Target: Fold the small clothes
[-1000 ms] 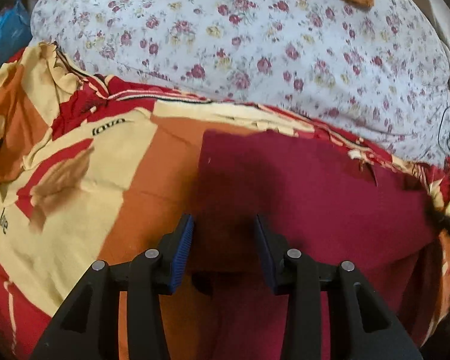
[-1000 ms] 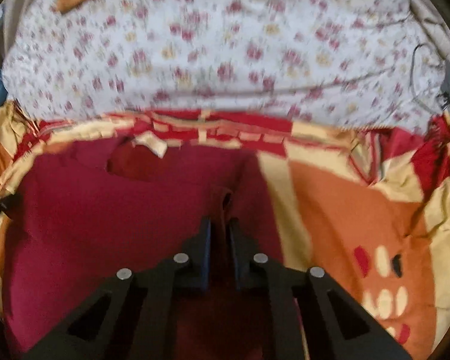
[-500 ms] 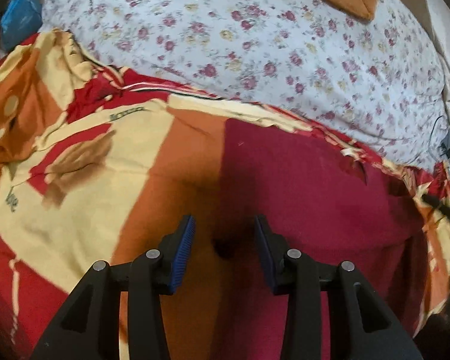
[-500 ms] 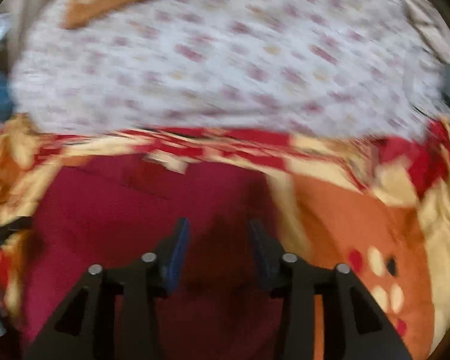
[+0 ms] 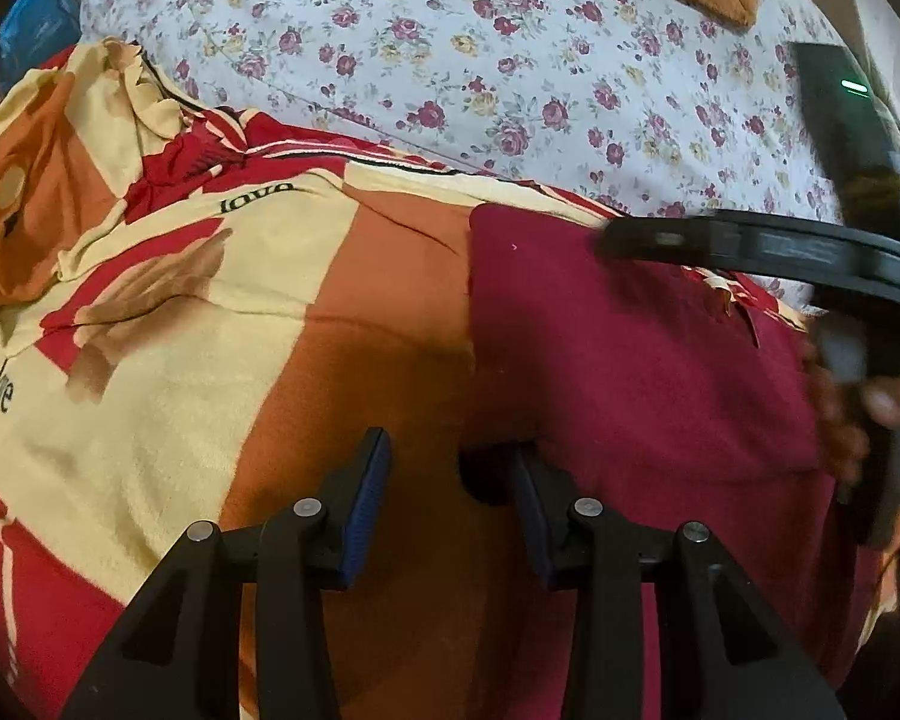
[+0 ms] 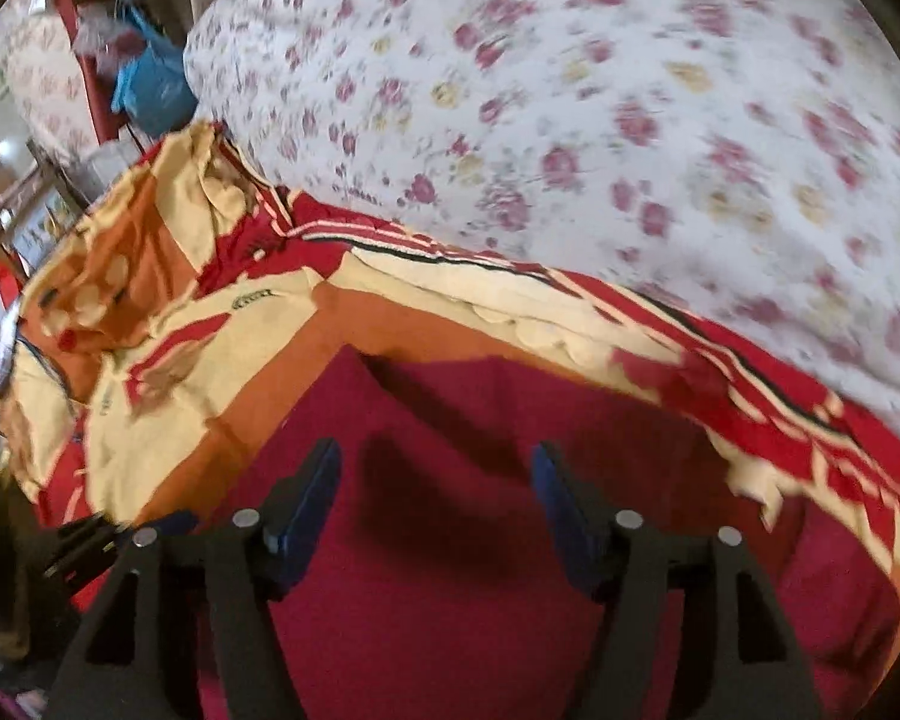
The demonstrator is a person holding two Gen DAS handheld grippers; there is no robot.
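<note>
A dark red small garment [image 5: 636,360] lies flat on the patterned blanket; it also shows in the right wrist view [image 6: 480,540]. My left gripper [image 5: 450,504] is open and empty, just above the garment's near left edge. My right gripper [image 6: 435,510] is open and empty, held above the middle of the garment. In the left wrist view the right gripper's black body [image 5: 810,252] reaches in from the right over the garment's far edge, held by a hand [image 5: 894,402].
The garment rests on a red, orange and cream blanket [image 5: 168,300] over a bed. A white floral quilt [image 5: 480,60] is heaped behind it. A blue bag [image 6: 150,90] and clutter stand at the far left.
My right gripper opened, let go of the garment and swung left over it. It now shows in the left wrist view. My left gripper stayed open and barely moved.
</note>
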